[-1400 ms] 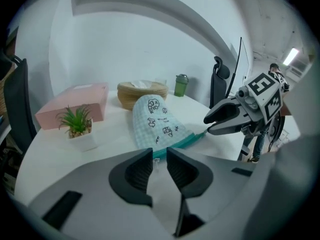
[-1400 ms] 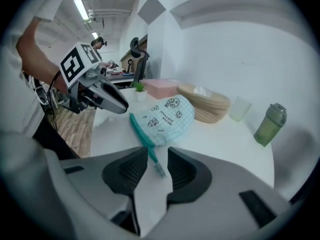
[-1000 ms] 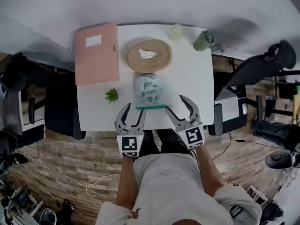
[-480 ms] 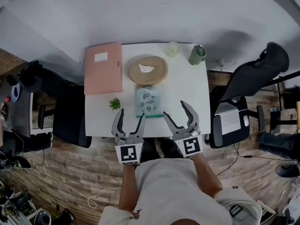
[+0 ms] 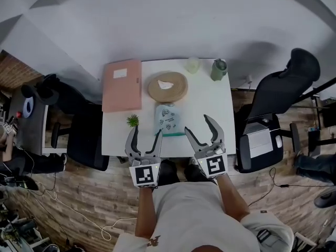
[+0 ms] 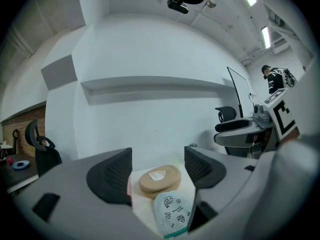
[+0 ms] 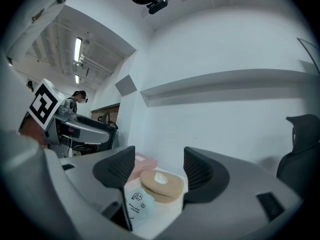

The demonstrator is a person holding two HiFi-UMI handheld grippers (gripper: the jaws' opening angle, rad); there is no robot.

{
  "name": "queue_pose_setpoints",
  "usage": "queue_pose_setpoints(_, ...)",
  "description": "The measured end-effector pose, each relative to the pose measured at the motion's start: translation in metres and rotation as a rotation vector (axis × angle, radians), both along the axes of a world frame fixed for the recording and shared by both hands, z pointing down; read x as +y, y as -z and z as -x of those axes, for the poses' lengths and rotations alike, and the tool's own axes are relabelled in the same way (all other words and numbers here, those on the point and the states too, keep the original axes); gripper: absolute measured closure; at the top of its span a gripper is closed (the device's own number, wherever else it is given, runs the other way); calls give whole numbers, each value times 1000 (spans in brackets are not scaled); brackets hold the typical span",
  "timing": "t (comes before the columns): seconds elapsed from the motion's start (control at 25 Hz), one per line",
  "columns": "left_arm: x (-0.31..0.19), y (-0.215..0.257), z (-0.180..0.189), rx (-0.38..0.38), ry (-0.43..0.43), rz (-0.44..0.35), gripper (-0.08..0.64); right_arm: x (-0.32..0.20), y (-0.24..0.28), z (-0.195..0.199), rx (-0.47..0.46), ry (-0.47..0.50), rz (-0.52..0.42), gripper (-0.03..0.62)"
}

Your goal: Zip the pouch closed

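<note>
Both grippers are held off the desk's (image 5: 211,105) near edge, side by side in front of the person, and neither touches anything. The left gripper (image 5: 147,130) has its jaws spread wide and grips nothing. The right gripper (image 5: 197,124) is open as well, its pads clear of everything.

The pouch (image 5: 168,119) lies flat on the desk just ahead of the grippers, in the gap between them in the head view. It is a little nearer the left gripper's right jaw than the right gripper's left jaw. Its teal zip edge is the end that faces the grippers, lying close to the desk's near edge.

In the left gripper view the pouch (image 6: 173,212) shows low between the jaws of the left gripper (image 6: 157,171), shifted toward the right jaw and well below the pads. In the right gripper view the pouch (image 7: 137,202) sits low by the left jaw of the right gripper (image 7: 155,169) — again below the pads and apart from them.

Beyond the pouch, straight ahead of both grippers, is a round tan tray (image 5: 167,86) with a white scrap in it, touching or nearly touching the pouch's far end. A small plant (image 5: 132,121) stands just ahead of the left gripper's left jaw, beside the pouch. Farther off on that side lies a pink folder (image 5: 122,84). At the desk's far edge, ahead of the right gripper, stand a pale cup (image 5: 192,64) and a green cup (image 5: 218,70) — both well away from the pouch.
</note>
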State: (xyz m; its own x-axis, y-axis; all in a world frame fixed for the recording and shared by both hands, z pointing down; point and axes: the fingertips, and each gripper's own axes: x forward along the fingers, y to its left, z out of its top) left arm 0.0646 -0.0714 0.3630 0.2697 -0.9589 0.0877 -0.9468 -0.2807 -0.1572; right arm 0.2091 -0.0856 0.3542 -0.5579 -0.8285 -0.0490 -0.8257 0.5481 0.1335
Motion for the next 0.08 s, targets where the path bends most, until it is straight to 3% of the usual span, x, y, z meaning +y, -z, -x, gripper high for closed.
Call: queue_pose_setpoints(0.08,4,8,2,14,6,-11,244,6,5,0,9,-2,-14,299)
